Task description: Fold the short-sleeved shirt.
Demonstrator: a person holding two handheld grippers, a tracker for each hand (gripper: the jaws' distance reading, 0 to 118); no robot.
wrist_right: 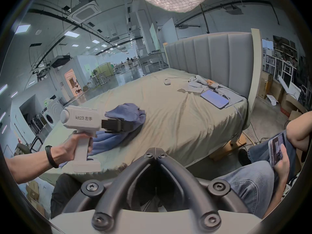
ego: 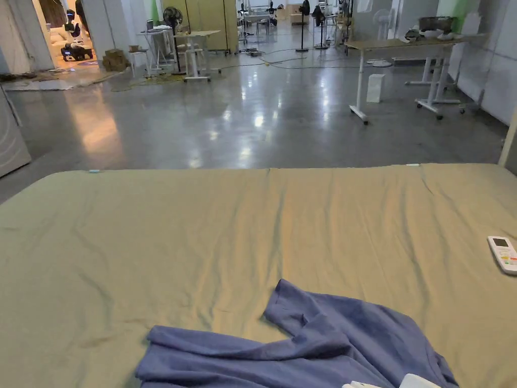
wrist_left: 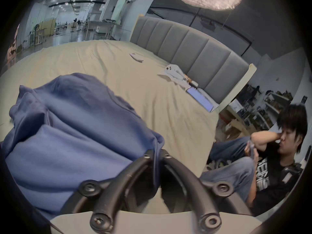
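One blue shirt (ego: pixel 303 343), rumpled near the front edge of the bed (ego: pixel 202 227). At left, left tongs (wrist_left: pixel 157 153) clamped on a fold of its hem, fabric pinched between both jaws, the person's left hand (wrist_right: pixel 76 143) around the white handle. Further right, right tongs (wrist_right: pixel 155 150) drawn together with tips touching and nothing between them, raised off the bed's edge; farther right, a remote (ego: pixel 503 254) and a seated person (wrist_left: pixel 273 166).

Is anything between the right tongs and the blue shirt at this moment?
Nothing visible does. The right tongs are shut and empty, off the near edge of the bed. Only bare sheet lies between them and the shirt. The left tongs are shut on the shirt's edge, to the side of that path.
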